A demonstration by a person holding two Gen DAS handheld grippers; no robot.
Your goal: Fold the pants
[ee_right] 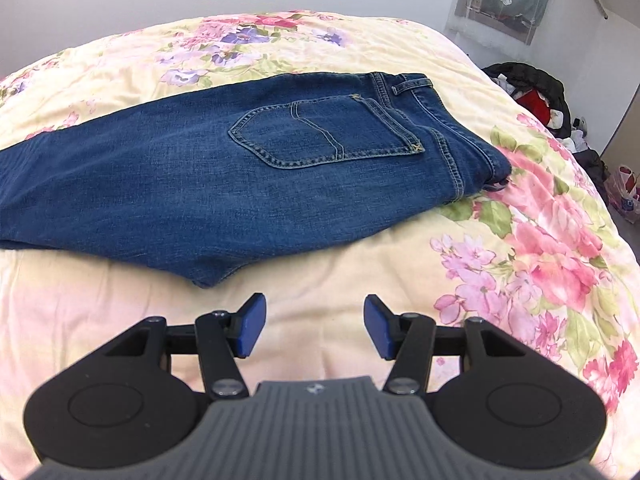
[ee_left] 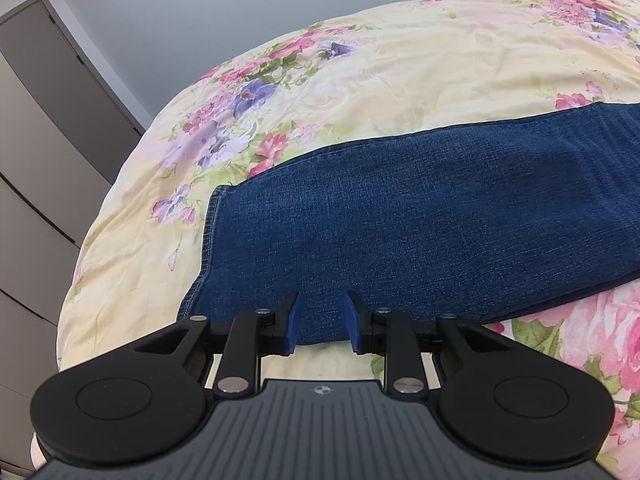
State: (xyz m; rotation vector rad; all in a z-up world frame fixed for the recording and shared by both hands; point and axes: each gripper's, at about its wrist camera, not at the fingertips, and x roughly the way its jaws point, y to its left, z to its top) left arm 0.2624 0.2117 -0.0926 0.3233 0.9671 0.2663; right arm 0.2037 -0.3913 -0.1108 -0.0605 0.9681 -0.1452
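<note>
The dark blue denim pants (ee_right: 248, 160) are laid halved lengthwise on the floral bedspread (ee_right: 520, 240); crosswise folds remain. Left gripper (ee_left: 320, 322) and right gripper (ee_right: 314, 326) are held apart, empty.

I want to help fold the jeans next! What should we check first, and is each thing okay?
1. Jeans lie flat on the bed, legs stacked: ok.
2. Right gripper is empty and off the jeans: ok.
3. Left gripper is open over the near edge of the leg, not pinching: ok.
4. Hem is straight: ok.
5. Waistband is smooth: not ok, the corner by the seat is bunched.
6. Nothing lying on the jeans: ok.
</note>
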